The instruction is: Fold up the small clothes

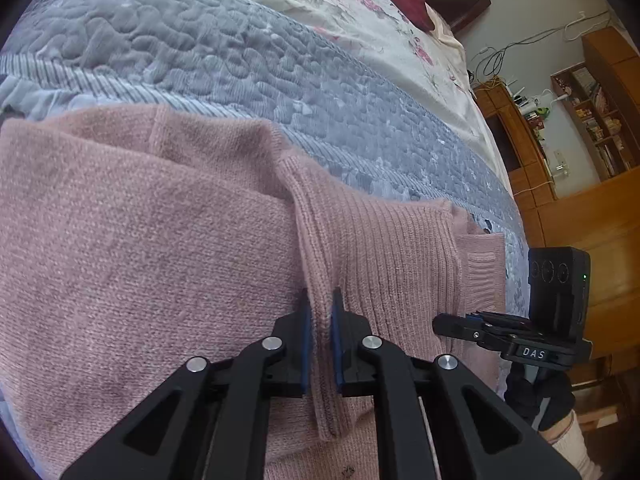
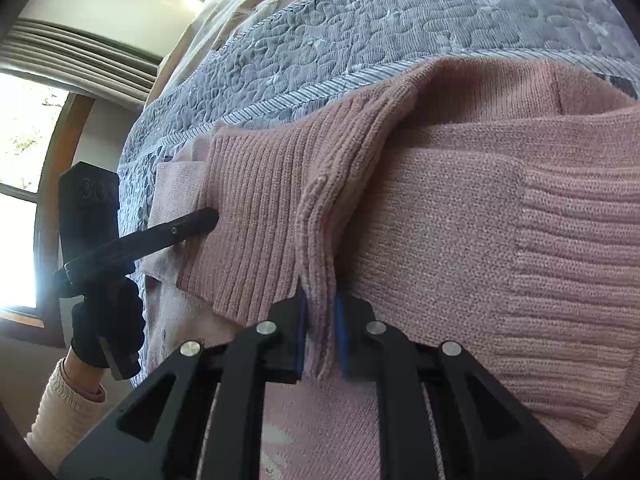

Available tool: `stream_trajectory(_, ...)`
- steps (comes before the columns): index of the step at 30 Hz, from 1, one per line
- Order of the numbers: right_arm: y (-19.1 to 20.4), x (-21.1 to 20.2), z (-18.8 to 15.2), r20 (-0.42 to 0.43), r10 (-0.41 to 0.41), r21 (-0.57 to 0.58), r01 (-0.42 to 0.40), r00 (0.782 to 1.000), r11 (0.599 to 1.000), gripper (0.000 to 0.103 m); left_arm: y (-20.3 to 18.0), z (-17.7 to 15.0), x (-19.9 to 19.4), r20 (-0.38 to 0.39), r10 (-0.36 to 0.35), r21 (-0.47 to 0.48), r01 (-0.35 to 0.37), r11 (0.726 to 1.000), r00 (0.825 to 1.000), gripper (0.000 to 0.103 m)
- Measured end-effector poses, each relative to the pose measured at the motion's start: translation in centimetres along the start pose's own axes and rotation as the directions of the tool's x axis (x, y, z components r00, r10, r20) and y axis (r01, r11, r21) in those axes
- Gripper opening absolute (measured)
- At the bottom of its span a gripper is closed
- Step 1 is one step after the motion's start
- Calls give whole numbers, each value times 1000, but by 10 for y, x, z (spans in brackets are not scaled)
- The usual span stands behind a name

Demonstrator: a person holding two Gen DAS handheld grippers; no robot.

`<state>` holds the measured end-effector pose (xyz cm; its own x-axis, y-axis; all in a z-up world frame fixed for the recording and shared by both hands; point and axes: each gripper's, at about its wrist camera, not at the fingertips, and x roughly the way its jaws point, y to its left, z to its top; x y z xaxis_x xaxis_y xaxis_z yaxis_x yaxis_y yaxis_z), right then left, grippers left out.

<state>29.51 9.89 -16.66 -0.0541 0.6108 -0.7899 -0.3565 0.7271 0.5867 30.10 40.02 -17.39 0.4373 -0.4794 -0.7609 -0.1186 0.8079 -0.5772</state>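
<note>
both grippers, left gripper [image 1: 320, 344] and right gripper [image 2: 322, 336], pinch the pink sweater's ribbed hem [image 1: 384, 248] side by side; the sweater body [image 1: 140, 240] lies ahead on the bed [image 1: 240, 52].

My left tool [image 1: 320, 344] and right tool [image 2: 322, 336]: both pinched closed on knit folds; gloved hands [image 2: 106, 320] grip the handles.

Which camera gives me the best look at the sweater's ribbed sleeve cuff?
The right wrist view: the ribbed sleeve cuff lies flat across the pink sweater, unobstructed, right of the right gripper. The left wrist view shows no sleeve cuff, only the ribbed hem pinched by the left gripper.
</note>
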Motion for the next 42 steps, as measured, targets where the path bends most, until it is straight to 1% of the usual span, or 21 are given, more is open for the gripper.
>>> stream_trajectory(2, -5, 2, -1, 2, 8, 22, -8, 1000, 1000, 10, 0, -2, -1, 18, 4, -5, -4, 1000, 1000, 10)
stream_trajectory(4, -5, -1, -2, 4, 9, 24, -9, 1000, 1000, 11, -8, -4, -6, 36, 50, 29, -51, 998, 998, 11)
stream_trajectory(5, -2, -5, -3, 13, -6, 10, 6, 1000, 1000, 15, -14, -7, -10, 48, 85, 49, -88, 995, 995, 12)
stream_trajectory(6, 4, -12, -6, 25, -27, -8, 27, 999, 1000, 18, -21, -11, -18, 61, 126, 69, -131, 989, 990, 15)
stream_trajectory(7, 9, -21, -10, 42, -48, -28, 50, 998, 998, 26, -28, -18, -27, 81, 162, 92, -170, 981, 983, 22)
stream_trajectory(8, 15, -31, -17, 65, -58, -45, 61, 996, 997, 32, -34, -26, -39, 107, 178, 115, -190, 975, 978, 26)
stream_trajectory(9, 21, -44, -27, 93, -58, -60, 64, 994, 996, 33, -40, -37, -52, 136, 186, 133, -204, 970, 973, 34)
stream_trajectory(10, 26, -58, -39, 113, -56, -68, 64, 992, 996, 33, -45, -49, -66, 158, 202, 148, -225, 963, 967, 39)
stream_trajectory(12, 35, -83, -67, 150, -73, -77, 85, 986, 993, 35, -52, -78, -94, 191, 237, 172, -270, 947, 953, 42)
stream_trajectory(13, 40, -94, -84, 168, -83, -81, 98, 982, 992, 38, -54, -93, -107, 203, 253, 177, -290, 940, 946, 45)
stream_trajectory(15, 48, -117, -122, 193, -99, -77, 116, 976, 990, 42, -53, -126, -135, 221, 294, 167, -333, 928, 930, 49)
stream_trajectory(17, 55, -135, -160, 212, -138, -61, 154, 968, 986, 48, -48, -160, -159, 221, 336, 147, -372, 917, 916, 50)
stream_trajectory(21, 59, -159, -235, 209, -251, -41, 265, 945, 963, 52, -33, -225, -199, 194, 423, 105, -448, 888, 885, 53)
stream_trajectory(25, 52, -169, -298, 182, -261, 18, 262, 948, 965, 54, -11, -280, -225, 163, 439, 39, -450, 892, 884, 53)
stream_trajectory(28, 45, -172, -337, 165, -306, 57, 301, 938, 952, 54, 1, -307, -235, 148, 435, 16, -442, 897, 888, 53)
stream_trajectory(29, 42, -172, -348, 158, -307, 73, 299, 939, 952, 54, 3, -315, -237, 147, 433, 14, -440, 898, 889, 53)
stream_trajectory(31, 38, -170, -363, 143, -326, 101, 314, 934, 944, 54, 7, -326, -237, 132, 420, 12, -425, 905, 898, 54)
stream_trajectory(34, 33, -167, -381, 118, -324, 129, 309, 939, 942, 54, 8, -340, -232, 102, 394, 20, -398, 917, 913, 55)
stream_trajectory(36, 32, -163, -387, 109, -314, 128, 300, 943, 945, 54, 8, -349, -229, 90, 399, 34, -404, 914, 912, 56)
stream_trajectory(38, 27, -158, -392, 95, -327, 134, 313, 940, 940, 54, 10, -357, -226, 73, 395, 35, -398, 917, 916, 58)
stream_trajectory(42, 11, -141, -398, 52, -297, 166, 285, 953, 944, 54, 13, -369, -219, 36, 400, 27, -401, 916, 916, 58)
